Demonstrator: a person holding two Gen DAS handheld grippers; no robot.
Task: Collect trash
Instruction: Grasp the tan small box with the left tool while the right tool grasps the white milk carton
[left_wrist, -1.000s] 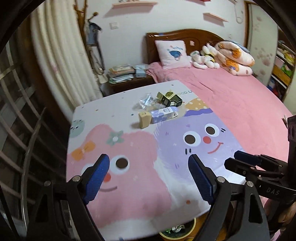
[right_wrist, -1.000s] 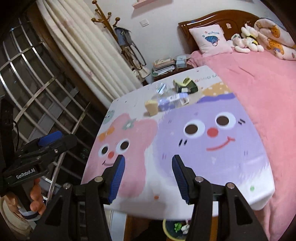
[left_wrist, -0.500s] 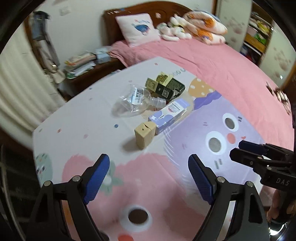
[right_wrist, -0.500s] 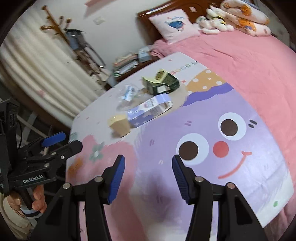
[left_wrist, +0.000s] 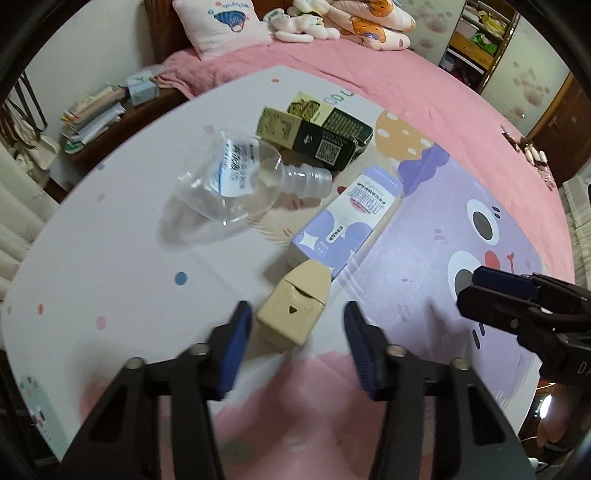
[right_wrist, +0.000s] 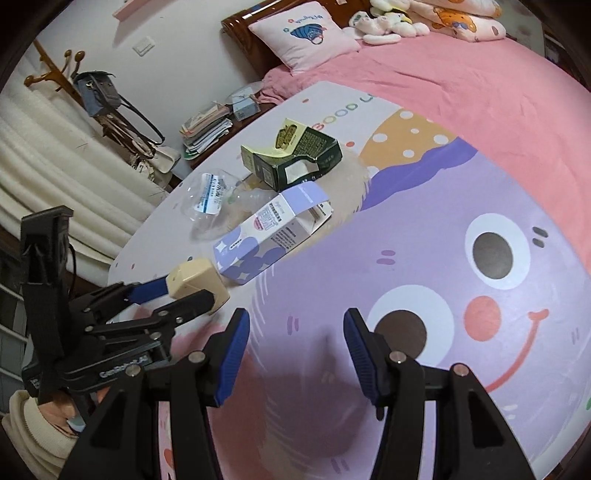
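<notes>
Here the left gripper (left_wrist: 295, 325) is seen with its jaws just drawn inward around the tan box (left_wrist: 295, 314). In the left wrist view a gap shows on each side of the box; in the right wrist view the fingers lie along its two sides, so whether the pads already press cannot be told. The right gripper (right_wrist: 295, 332) is held with its jaws apart and nothing between them, over the purple cartoon face printed on the mat (right_wrist: 480, 206).

Four pieces of trash are counted on the mat, all taken relative to the tan box. One lilac carton (left_wrist: 347, 221) lies touching the far end of the tan box, its far flap open. One crushed clear bottle (left_wrist: 236, 184) lies beyond the tan box and to the left in the left wrist view, near the carton. One dark green and yellow box (left_wrist: 317, 136), torn open, lies farthest from the tan box, just past the bottle's neck.

"GenRobot.AI" is read on the left gripper's body. "GOOD" is printed on the mat beyond the green box. A QR code is seen on the green box; the carton's and bottle's labels are too small to read.
</notes>
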